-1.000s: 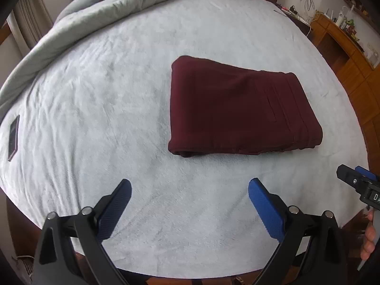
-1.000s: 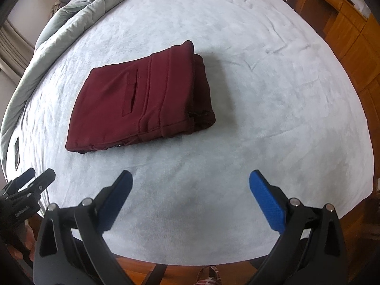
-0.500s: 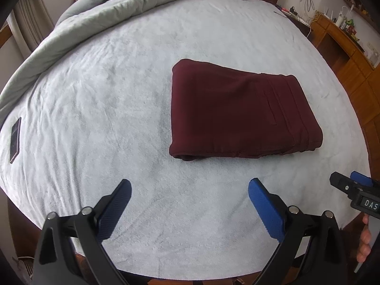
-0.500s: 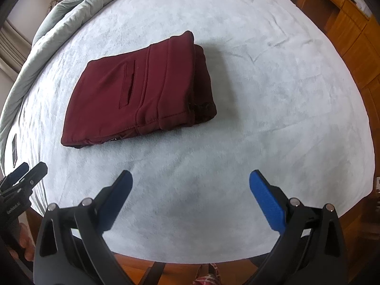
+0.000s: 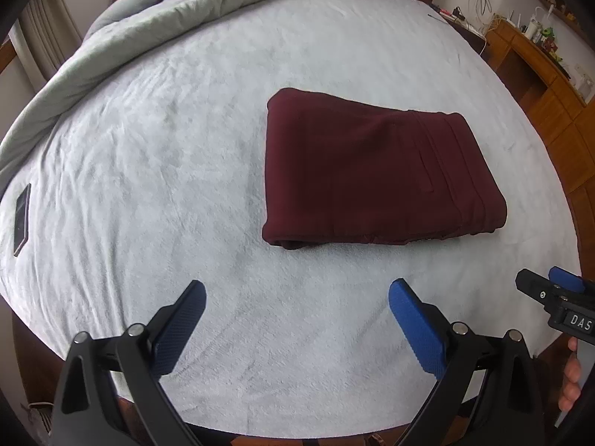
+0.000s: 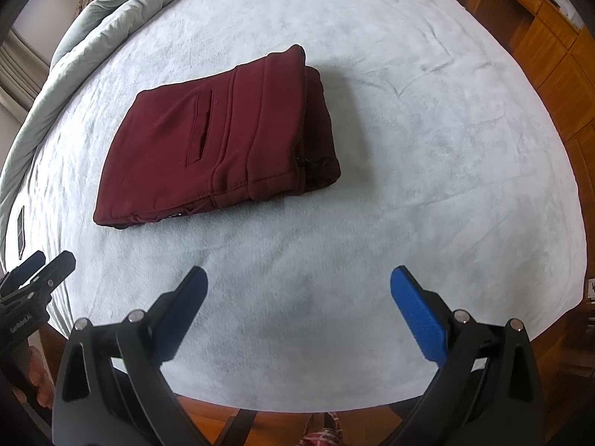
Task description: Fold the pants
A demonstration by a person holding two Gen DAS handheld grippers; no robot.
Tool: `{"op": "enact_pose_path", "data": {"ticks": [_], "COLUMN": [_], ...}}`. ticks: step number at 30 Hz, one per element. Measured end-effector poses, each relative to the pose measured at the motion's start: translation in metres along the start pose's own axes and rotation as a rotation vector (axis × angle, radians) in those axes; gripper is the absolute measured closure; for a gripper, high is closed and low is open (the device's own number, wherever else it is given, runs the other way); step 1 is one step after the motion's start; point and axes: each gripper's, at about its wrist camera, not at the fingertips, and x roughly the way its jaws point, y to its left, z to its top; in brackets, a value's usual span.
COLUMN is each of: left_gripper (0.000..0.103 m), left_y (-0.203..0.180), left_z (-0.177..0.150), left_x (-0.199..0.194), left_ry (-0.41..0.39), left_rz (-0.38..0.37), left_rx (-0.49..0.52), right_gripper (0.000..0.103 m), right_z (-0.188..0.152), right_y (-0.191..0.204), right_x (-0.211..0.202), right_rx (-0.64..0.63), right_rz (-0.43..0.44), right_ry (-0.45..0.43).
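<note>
Left wrist view: the left gripper [image 5: 295, 299] hovers over the near edge of the bed [image 5: 186, 156] with its jaws spread wide and nothing between them. The pants [image 5: 375, 174], dark maroon, lie on the pale bedspread at about 1 o'clock from the gripper, well apart from it, already reduced to a compact rectangular packet with the waistband end toward 3 o'clock. A grey duvet [image 5: 178, 7] is heaped along the bed's far edge from 10 to 12 o'clock, and a phone [image 5: 21, 219] lies at 9 o'clock. The right gripper [image 5: 554, 293] enters at 4 o'clock; its jaw state cannot be told from this view.

Right wrist view: the right gripper [image 6: 297, 299] is likewise released, jaws wide apart and empty, above bare bedspread. The pants [image 6: 223, 141] sit at 11 o'clock, pocket slit uppermost, with stacked layers visible along the near and right-hand edges. The left gripper [image 6: 37, 264] shows at 8 o'clock.

Handling, as a judgement: the cloth looks thick, soft and light, neither slippery nor fragile, and the layers would slide over one another if lifted by one ply alone. Any further hold is best taken at the near corners, pinching the whole stack through its thickness. The fold appears complete or nearly so.
</note>
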Motion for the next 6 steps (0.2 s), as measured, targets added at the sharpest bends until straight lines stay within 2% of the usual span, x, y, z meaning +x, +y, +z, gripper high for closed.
{"op": "enact_pose_path", "data": {"ticks": [6], "left_gripper": [0.004], "left_y": [0.0006], "left_z": [-0.0008], "left_x": [0.0019], "left_ry": [0.009], "left_rz": [-0.006], "left_rx": [-0.008], "right_gripper": [0.005], "right_z": [0.0008], "right_y": [-0.0004], "right_x": [0.0007], "right_rx": [0.002], "right_rz": [0.001], "right_ry": [-0.001]}}
